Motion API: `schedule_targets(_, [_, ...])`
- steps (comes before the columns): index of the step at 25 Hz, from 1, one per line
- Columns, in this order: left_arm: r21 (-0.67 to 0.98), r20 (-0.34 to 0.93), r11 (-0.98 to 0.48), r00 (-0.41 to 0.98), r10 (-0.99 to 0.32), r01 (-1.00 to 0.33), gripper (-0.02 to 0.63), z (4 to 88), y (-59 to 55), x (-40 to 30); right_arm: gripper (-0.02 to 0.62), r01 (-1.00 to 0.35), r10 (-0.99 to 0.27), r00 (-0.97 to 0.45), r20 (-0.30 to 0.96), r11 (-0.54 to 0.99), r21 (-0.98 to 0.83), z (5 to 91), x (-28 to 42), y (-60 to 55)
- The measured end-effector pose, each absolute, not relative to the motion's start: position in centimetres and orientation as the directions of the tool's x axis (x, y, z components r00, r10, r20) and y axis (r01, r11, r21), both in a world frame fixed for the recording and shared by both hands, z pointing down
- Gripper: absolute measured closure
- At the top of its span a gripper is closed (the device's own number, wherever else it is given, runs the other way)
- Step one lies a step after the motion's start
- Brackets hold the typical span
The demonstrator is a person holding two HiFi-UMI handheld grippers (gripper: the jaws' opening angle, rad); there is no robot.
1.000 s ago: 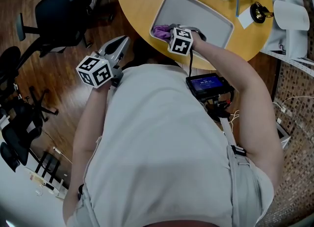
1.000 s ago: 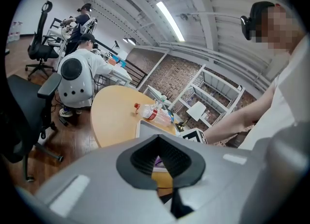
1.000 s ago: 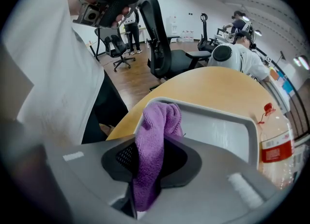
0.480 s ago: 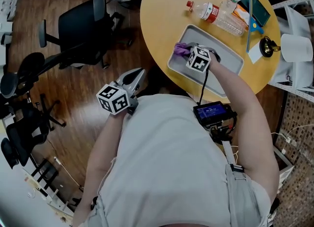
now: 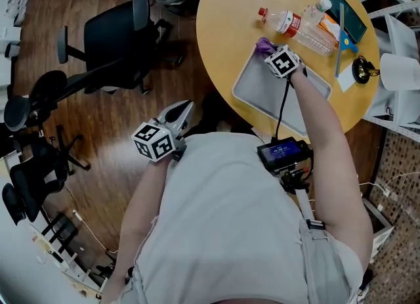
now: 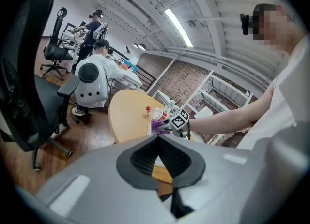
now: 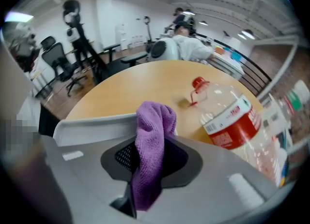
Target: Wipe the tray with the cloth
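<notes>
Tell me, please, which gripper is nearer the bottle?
Right. The right gripper, jaws just opening with the cloth between them, is beside the bottle at the tray's far corner; the left gripper hangs over the floor.

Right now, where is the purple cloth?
In the head view's upper right, the purple cloth sits between the right gripper's jaws, which have just been opening, at the tray's far corner beside the plastic bottle.

In the head view only a tip of the cloth point(image 5: 264, 44) shows, and the forearm point(image 5: 316, 113) covers part of the tray point(image 5: 257, 87). The right gripper view's edge cuts off the bottle point(image 7: 232, 119).
</notes>
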State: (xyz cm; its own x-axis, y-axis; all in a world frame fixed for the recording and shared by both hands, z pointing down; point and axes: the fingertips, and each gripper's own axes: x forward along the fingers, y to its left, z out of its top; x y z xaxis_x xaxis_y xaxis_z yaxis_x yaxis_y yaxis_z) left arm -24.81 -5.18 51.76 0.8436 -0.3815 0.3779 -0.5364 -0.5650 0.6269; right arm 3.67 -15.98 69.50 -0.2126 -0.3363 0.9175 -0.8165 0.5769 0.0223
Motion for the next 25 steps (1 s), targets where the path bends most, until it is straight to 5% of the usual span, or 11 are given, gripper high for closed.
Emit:
schedule_targets(4, [0.635,0.374,-0.574,0.856,-0.357,-0.517,0.606,52.2,-5.6,-25.6,0.508,-0.989,-0.365,-0.116,0.924,0.13,-0.073,69.6,4.4,-16.5])
schedule_targets(6, [0.636,0.374,-0.586,0.865,-0.334,-0.502,0.606,52.2,-6.1,-25.4,0.509,-0.993,-0.367,-0.117,0.923,0.025,-0.116,69.4,4.7,-16.7])
schedule_targets(13, [0.6,0.381,-0.684,0.9,-0.213,-0.415,0.606,51.1,-8.1,-24.8,0.509,-0.995,-0.372,-0.095,0.923,0.069,-0.075,69.1,5.5,-16.1])
schedule_targets(25, [0.58,0.392,-0.755,0.917,-0.071,-0.306,0.606,51.0,-9.5,-16.9,0.508,-0.991,-0.383,-0.013,0.924,-0.115,-0.061,69.2,17.3,-5.9])
